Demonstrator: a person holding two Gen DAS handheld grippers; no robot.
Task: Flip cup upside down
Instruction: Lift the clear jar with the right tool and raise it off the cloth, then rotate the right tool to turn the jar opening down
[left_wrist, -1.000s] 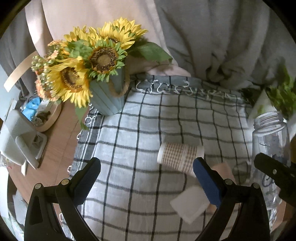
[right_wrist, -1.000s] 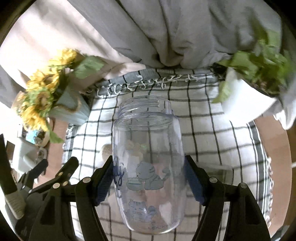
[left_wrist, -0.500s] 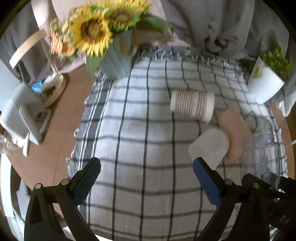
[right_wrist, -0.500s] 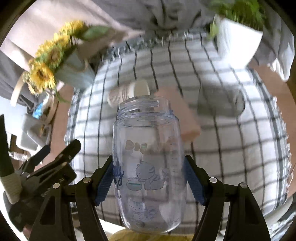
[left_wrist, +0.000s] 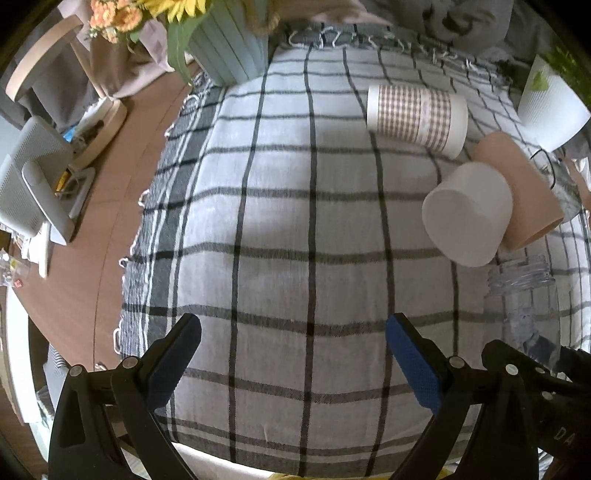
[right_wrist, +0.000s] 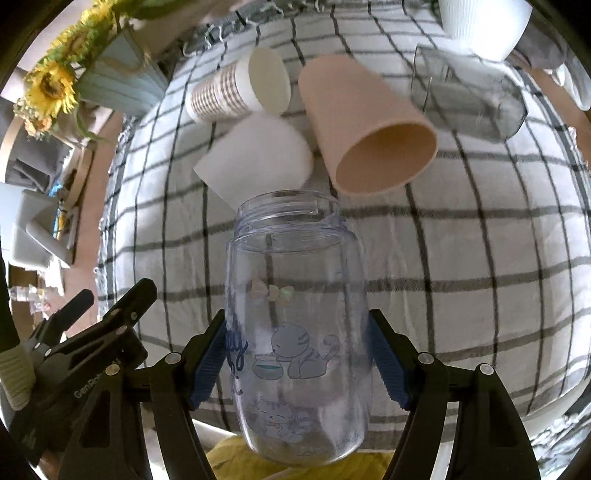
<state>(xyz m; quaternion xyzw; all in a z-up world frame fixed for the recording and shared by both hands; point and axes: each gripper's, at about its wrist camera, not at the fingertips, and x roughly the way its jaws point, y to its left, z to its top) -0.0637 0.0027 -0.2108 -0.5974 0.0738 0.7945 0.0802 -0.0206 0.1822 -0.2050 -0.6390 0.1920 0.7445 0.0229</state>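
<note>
Right wrist view cuts off the base of the clear plastic cat-print cup (right_wrist: 295, 328) behind the claw; the right claw (right_wrist: 297, 363) is clamped on its sides, its long axis pointing away, mouth toward the checked cloth (right_wrist: 461, 258). Left claw (left_wrist: 293, 363) gapes, holding nothing.

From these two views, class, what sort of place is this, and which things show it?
Probably a home table: a checked tablecloth, a vase of sunflowers, a white potted plant, and cups lying on the cloth.
</note>
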